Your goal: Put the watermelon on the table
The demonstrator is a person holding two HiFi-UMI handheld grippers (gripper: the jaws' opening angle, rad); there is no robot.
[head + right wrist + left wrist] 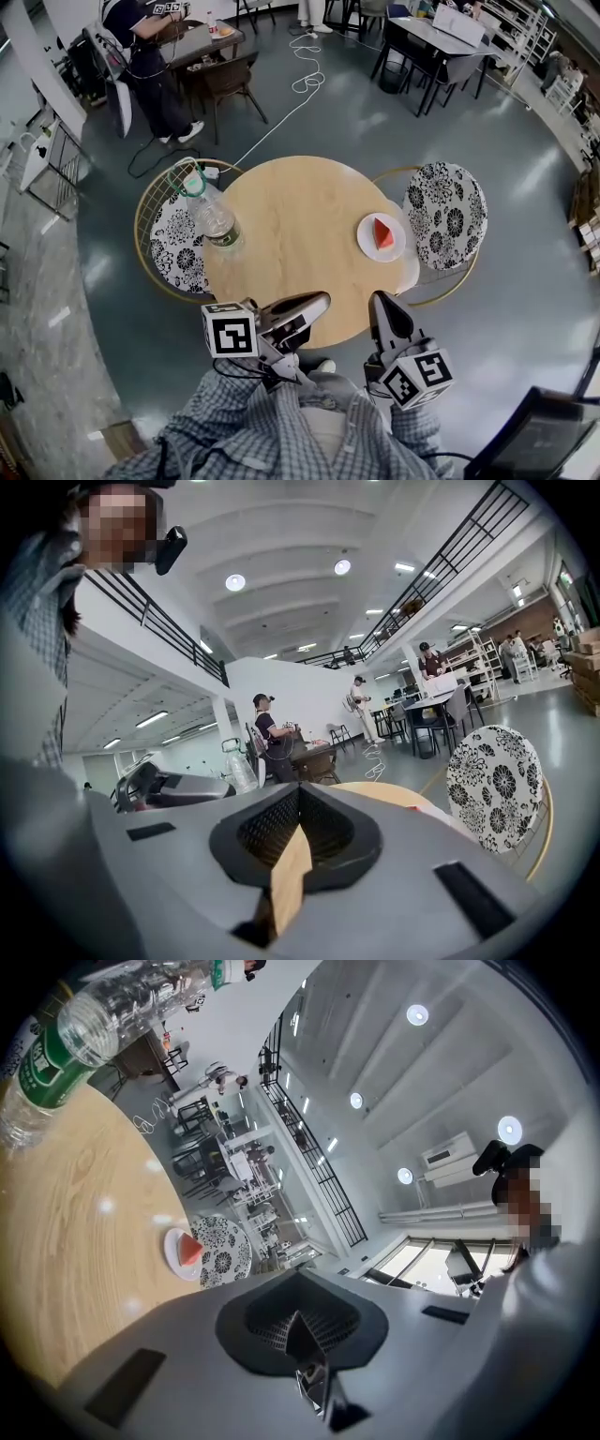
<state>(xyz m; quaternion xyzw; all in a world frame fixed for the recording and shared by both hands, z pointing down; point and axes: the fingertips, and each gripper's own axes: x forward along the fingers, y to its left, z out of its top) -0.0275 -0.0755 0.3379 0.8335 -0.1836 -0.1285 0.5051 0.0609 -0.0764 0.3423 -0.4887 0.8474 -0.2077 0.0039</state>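
Holds the left tongs (322, 300) roughly level above the near edge of the round wooden surface (300, 244), rolled onto one side, pressed together on nothing. Holds the right tongs (379, 300) just beside them, tipped slightly downward, likewise pressed shut and empty. Points both away from the body toward the middle of the surface, with the marker cubes (230, 330) close against the checked shirt (281, 431). Shows the watermelon (383, 232) as a red wedge lying on a white plate (364, 240) at the right side of the surface, well apart from either pair of tongs, next to a floral chair cushion (445, 214). Shows a clear plastic bottle (212, 216) standing at the left edge.
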